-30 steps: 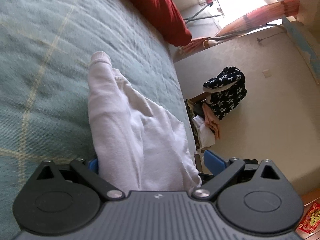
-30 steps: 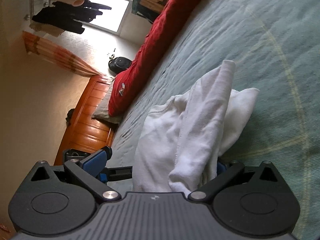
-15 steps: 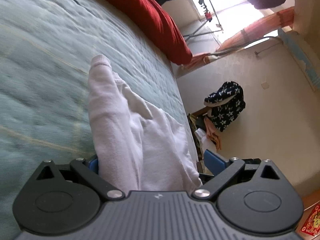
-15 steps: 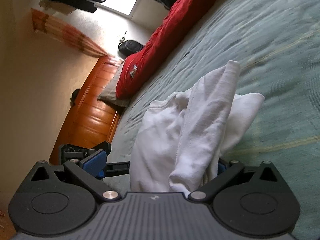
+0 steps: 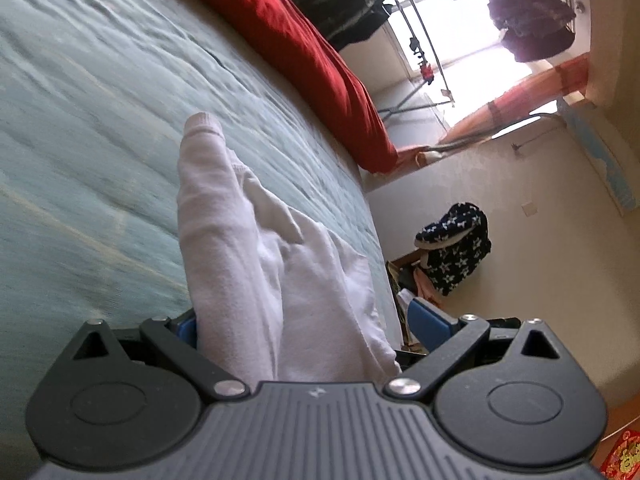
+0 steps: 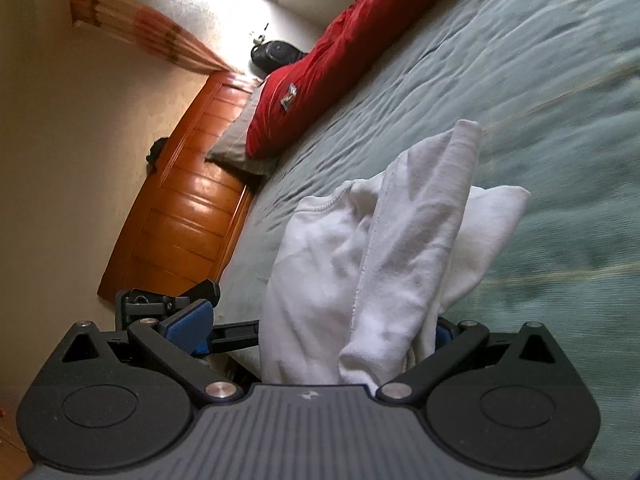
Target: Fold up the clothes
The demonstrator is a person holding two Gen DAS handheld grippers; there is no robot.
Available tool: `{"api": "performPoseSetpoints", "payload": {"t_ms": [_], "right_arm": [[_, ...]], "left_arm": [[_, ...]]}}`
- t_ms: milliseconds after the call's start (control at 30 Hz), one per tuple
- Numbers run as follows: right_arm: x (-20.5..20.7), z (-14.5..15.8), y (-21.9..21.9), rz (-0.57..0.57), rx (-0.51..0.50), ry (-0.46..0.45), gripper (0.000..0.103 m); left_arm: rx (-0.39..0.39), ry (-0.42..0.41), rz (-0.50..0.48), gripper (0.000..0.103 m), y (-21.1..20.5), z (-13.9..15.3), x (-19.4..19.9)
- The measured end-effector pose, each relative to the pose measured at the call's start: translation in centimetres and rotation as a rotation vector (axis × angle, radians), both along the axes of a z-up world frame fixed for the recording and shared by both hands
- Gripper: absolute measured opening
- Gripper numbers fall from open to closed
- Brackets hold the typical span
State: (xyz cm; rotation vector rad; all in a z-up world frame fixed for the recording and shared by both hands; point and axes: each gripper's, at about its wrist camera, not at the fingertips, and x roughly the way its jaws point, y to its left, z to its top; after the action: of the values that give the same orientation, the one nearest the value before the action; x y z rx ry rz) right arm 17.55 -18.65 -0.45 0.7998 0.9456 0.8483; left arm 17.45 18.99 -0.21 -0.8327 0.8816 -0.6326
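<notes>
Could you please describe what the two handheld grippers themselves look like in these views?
Both look alike: the left gripper and right gripper each have a dark grey ribbed body bearing a small white logo, two round black hubs, black link arms on silver pins, and blue finger pads. No cables, hands or sleeves show.

Open green bedspread (image 5: 100, 128) lies ahead; a red quilt (image 6: 344, 44) blocks its far edge.

white top (image 5: 256, 264): soft, fuzzy cloth
bed cover (image 5: 100, 100): rough green cloth
headboard (image 6: 188, 216): shiny wood
</notes>
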Motion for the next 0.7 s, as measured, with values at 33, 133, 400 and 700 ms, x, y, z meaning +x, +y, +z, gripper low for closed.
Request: {"api": "performPoseSetpoints", "payload": {"t_ms": [33, 133, 400, 700], "right_arm": [[0.2, 0.1, 0.9, 0.008, 0.000, 0.002, 0.103], [0.9, 0.2, 3.5, 0.034, -0.004, 0.007, 0.103], [3.8, 1.1, 11.4, 0.124, -0.030, 0.013, 0.103], [7.4, 0.9, 20.7, 0.223, -0.014, 0.025, 0.103]], "left_arm": [[0.002, -0.001, 0.006, 0.098, 0.7, 0.1, -0.1], [0.003, -0.008, 0.036, 0.098, 2.9, 0.3, -0.1], [0.008, -0.020, 0.137, 0.098, 9.0, 0.8, 0.6], [0.061, -0.031, 0.276, 0.098, 16.2, 2.0, 2.3]]}}
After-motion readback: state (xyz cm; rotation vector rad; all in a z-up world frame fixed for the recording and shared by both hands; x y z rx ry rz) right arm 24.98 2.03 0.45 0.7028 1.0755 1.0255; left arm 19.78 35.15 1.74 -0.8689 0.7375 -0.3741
